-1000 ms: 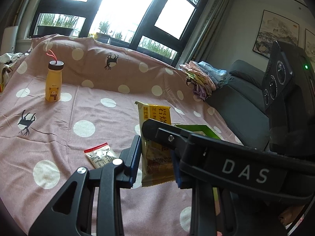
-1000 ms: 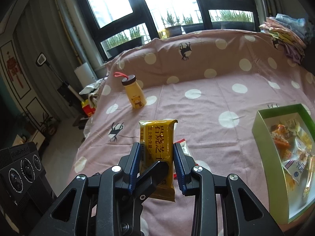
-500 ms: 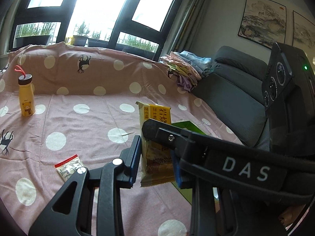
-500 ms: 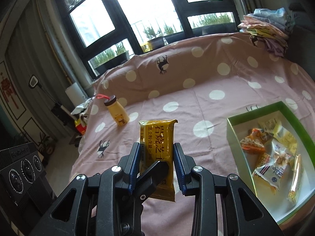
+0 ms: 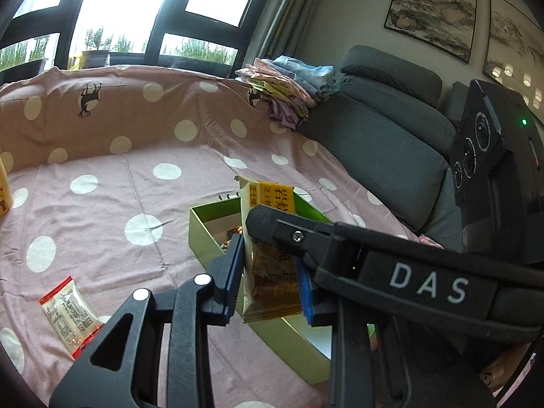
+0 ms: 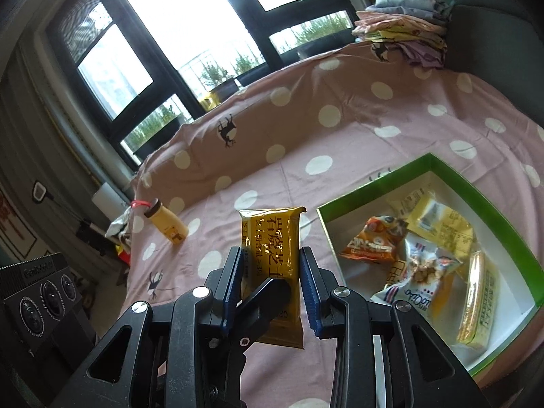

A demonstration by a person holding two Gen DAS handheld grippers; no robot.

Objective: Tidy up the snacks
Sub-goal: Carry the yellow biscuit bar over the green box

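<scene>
Snack pack (image 6: pixel 270 258) upright, clamped by both my left gripper (image 5: pixel 268 272) and right gripper (image 6: pixel 270 272), above sheet (image 6: pixel 340 129) beside box (image 6: pixel 452 173) edge.

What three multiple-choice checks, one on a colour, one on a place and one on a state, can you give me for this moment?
1. What colour is the snack box on its outer wall?
A. green
B. blue
C. red

2. Where does the red-edged sachet lie?
A. inside the snack box
B. on the dotted pink cloth, outside the snack box
C. on the windowsill

3. How is the yellow packet placed?
A. lying in the snack box
B. flat on the cloth
C. clamped in the right gripper

Answers:
1 A: the wall and rim show green.
2 B: it rests on the cloth, apart from the box.
3 C: the blue pads press on both its sides, above the cloth.
</scene>
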